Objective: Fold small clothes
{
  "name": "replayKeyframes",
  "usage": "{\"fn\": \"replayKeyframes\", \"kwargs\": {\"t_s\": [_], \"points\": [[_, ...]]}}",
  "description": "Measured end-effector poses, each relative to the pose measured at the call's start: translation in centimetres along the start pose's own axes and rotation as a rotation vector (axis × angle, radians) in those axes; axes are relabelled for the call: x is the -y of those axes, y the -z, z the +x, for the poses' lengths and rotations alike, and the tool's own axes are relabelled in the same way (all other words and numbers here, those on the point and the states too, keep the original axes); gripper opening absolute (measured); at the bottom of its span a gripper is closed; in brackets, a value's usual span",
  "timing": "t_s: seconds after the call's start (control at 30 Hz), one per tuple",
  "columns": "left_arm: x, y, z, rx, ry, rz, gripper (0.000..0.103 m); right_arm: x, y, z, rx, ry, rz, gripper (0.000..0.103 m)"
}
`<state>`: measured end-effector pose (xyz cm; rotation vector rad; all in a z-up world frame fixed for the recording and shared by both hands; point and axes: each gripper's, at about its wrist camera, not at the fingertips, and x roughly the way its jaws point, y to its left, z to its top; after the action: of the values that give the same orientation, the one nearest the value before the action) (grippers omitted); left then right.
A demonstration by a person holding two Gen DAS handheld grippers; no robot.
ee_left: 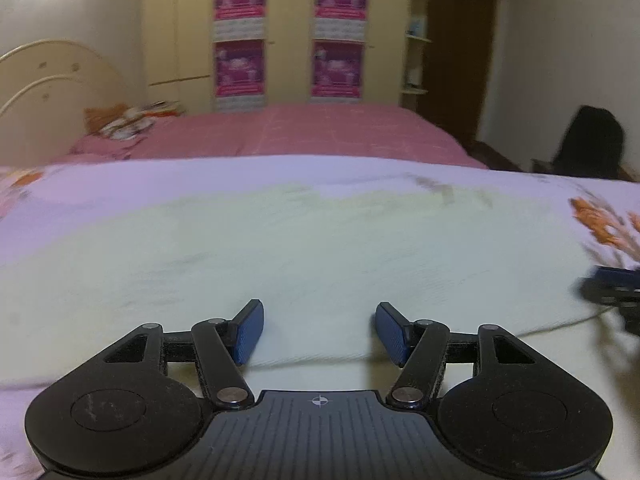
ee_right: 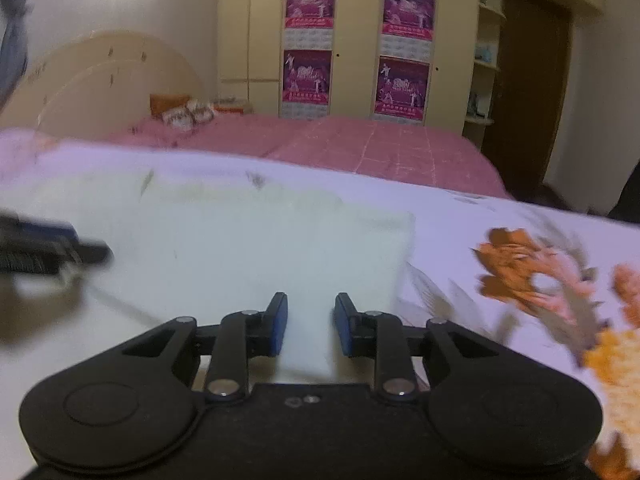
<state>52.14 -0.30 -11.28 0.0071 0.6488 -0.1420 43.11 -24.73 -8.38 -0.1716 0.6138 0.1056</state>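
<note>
Blue-padded fingers [ee_left: 252, 332] of the left gripper [ee_left: 319, 332] stand well apart over the pale cream cloth garment [ee_left: 280, 248], nothing between them. Fingers [ee_right: 279, 324] of the right gripper [ee_right: 310, 324] sit closer together, still with a gap; pale cloth shows in that gap, but whether the pads press on it cannot be told.

Garment lies flat on a white bedsheet with an orange flower print [ee_right: 520, 264], spread across most of the near bed. Its right edge runs straight, just beyond the right gripper. A thin fold line or seam crosses the cloth near the left gripper's blurred tip as seen from the right wrist.

Each gripper appears at the margin of the other's view, both blurred: the right one [ee_left: 612, 292] at the left camera's right edge, the left one [ee_right: 48, 252] at the right camera's left edge.

Behind: a pink checked bedspread [ee_left: 312, 132], small folded items and an orange cushion [ee_right: 168, 102] near a cream arched headboard [ee_left: 52, 76]. Cream wardrobe [ee_right: 356, 20] carries four magenta posters [ee_right: 310, 4]; their lettering is too blurred to read. Dark brown door [ee_right: 532, 92] to the right.
</note>
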Motion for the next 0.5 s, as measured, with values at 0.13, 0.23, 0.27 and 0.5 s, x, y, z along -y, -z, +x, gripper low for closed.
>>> {"fn": "replayKeyframes", "kwargs": {"t_s": [0.13, 0.23, 0.27, 0.5], "points": [[-4.2, 0.8, -3.4, 0.019, -0.06, -0.063, 0.062, 2.2, 0.8, -1.7, -0.025, 0.035, 0.066, 0.034], [-8.5, 2.8, -6.7, 0.062, -0.11, -0.15, 0.062, 3.0, 0.3, -4.0, 0.013, 0.034, 0.141, 0.032], [-10.3, 3.8, -7.2, 0.057, -0.137, -0.189, 0.062, 3.3, 0.4, -4.9, 0.027, 0.024, 0.164, 0.032], [-28.4, 11.1, -13.3, 0.132, -0.258, -0.86, 0.052, 4.1, 2.4, -7.6, -0.018, 0.018, 0.206, 0.032]]}}
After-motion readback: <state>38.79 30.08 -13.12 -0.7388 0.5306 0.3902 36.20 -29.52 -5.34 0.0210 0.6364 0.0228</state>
